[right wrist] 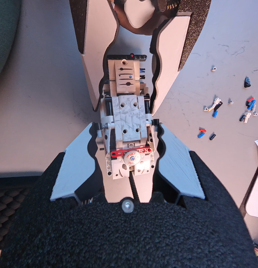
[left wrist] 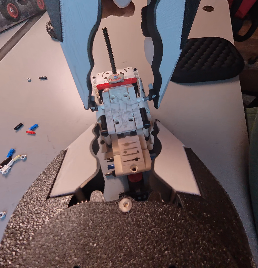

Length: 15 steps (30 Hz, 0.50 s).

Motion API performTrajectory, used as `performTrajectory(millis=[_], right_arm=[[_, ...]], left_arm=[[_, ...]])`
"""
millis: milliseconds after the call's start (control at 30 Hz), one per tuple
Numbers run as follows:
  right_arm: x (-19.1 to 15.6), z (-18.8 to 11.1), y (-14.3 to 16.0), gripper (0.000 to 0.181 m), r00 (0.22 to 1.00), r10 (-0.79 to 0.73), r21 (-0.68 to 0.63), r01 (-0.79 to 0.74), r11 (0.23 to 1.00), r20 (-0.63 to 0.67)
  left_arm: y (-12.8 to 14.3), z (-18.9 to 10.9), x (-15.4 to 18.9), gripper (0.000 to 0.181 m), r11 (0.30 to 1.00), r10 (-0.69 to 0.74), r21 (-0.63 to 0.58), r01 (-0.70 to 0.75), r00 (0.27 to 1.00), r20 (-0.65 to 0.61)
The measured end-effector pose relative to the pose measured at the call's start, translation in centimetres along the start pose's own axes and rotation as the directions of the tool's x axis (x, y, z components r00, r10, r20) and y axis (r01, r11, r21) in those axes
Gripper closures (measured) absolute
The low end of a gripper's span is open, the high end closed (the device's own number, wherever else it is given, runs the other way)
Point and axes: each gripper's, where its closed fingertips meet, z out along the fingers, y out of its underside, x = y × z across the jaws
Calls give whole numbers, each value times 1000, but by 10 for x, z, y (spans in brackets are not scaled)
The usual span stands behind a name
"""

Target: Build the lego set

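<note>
A white and grey marbled lego vehicle body (left wrist: 121,110) with a red beam (left wrist: 105,86), a round disc and a black ribbed hose (left wrist: 109,49) lies on the grey table (left wrist: 38,94) between both grippers. My left gripper (left wrist: 126,122) is shut on its tan front end, fingers on both sides. My right gripper (left wrist: 122,107) faces it from the far side. In the right wrist view my right gripper (right wrist: 126,124) closes on the body (right wrist: 128,116) at the black side connectors (right wrist: 155,122) near the red beam end. The left gripper (right wrist: 124,111) shows opposite.
Loose small pins and connectors (left wrist: 31,129) lie on the table to the left, more nearer (left wrist: 9,162); they show at the right in the right wrist view (right wrist: 215,107). A black tyre (left wrist: 49,27) lies far left. A black textured pad (left wrist: 205,58) sits at the right edge. My left and right fingertips are right by each other.
</note>
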Motion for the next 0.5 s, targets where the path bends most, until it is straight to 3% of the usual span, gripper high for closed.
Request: performTrajectory(millis=[200,500], right_arm=[[1,0,-3,97,997,74,30,-75,997,26],[1,-13,-8,95,978,144,113,-127,985,-151]], left_arm=[[-1,-3,-2,107,998,-45,48,48,997,-69],[3,-11,0,108,992,70,120,-47,977,-202]])
